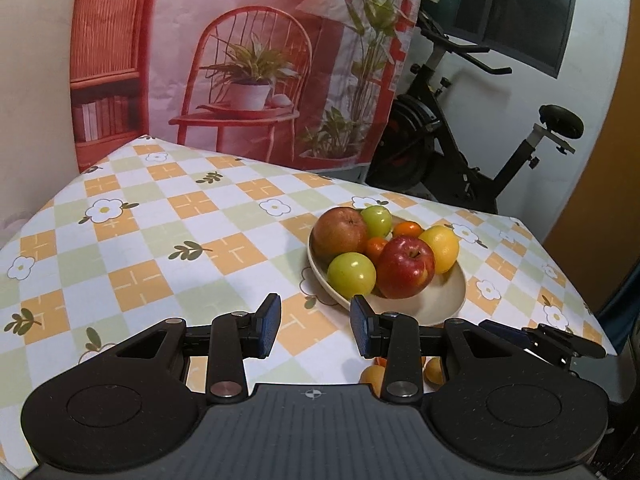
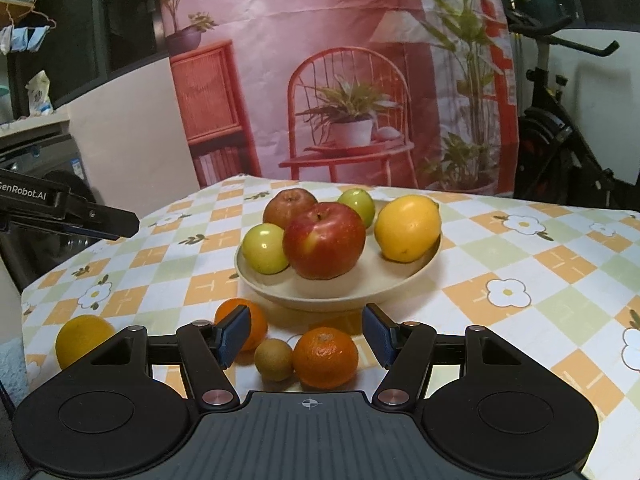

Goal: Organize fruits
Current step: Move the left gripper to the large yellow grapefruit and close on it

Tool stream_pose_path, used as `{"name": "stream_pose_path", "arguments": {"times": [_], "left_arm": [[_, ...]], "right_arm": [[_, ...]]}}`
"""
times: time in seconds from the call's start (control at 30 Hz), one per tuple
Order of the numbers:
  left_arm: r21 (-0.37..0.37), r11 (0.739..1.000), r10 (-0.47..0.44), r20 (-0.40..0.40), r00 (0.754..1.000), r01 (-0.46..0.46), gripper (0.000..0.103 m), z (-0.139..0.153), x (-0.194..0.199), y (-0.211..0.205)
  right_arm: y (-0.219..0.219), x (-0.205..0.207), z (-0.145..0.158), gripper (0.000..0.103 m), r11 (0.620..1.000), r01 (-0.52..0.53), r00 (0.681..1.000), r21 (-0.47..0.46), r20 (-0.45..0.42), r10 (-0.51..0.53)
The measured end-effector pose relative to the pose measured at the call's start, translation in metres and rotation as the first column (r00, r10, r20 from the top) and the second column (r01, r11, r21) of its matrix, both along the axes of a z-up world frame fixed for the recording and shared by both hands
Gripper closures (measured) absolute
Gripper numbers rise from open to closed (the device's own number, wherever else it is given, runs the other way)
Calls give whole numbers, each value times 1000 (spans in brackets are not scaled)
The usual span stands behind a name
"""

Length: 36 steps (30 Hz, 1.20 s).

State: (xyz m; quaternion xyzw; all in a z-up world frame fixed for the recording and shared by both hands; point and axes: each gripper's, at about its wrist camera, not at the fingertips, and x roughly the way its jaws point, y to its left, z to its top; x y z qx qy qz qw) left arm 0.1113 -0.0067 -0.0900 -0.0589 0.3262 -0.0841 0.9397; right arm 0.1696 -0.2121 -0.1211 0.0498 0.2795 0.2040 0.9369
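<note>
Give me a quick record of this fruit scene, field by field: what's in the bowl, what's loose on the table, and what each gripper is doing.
surface: table with a checked floral cloth
bowl: cream bowl, shallow
in bowl: red apple, brownish apple, two green fruits, lemon, two small oranges
loose on table: two oranges, small brown fruit, yellow-orange fruit
left gripper: open, empty
right gripper: open, over the loose fruit, gripping nothing

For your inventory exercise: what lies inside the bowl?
The bowl holds two red apples, two green fruits, a lemon and two oranges. Anything beneath that pile is covered.
</note>
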Motion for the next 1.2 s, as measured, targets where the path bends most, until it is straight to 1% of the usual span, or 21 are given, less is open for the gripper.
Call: {"name": "stream_pose_path", "arguments": {"times": [0.13,0.3,0.53,0.73,0.8,0.9,1.0,1.1,1.2], "left_arm": [[11,1000,-8,0,1000,8,63,-4,-5,-3],[4,1000,3,-13,1000,-3,63,-7,-5,0],[17,1000,-7,-28,1000,8,63,-9,-9,0],[14,1000,5,-50,999,-4,61,-7,-19,12],[3,1000,17,-58,998,-17,61,-4,-21,19],[-8,999,43,-54,998,-43,62,2,-24,31],[-15,999,45,-60,997,-46,62,8,-25,40],[-13,1000,14,-80,997,-15,62,9,-26,43],[-27,1000,4,-94,996,-7,61,4,-31,47]], "right_arm": [[2,1,-1,45,1000,-11,1000,-8,-9,11],[1,2,-2,45,1000,-9,1000,5,-15,9],[-1,2,-2,45,1000,-14,1000,17,-19,14],[-2,2,-1,44,1000,0,1000,23,-18,0],[0,0,1,44,1000,10,1000,4,-22,-10],[5,-8,8,44,1000,21,1000,-14,-4,-21],[9,-16,16,44,1000,27,1000,14,-6,-27],[20,-23,20,44,1000,0,999,27,-33,1],[38,-31,19,44,999,-52,997,5,-54,52]]}}
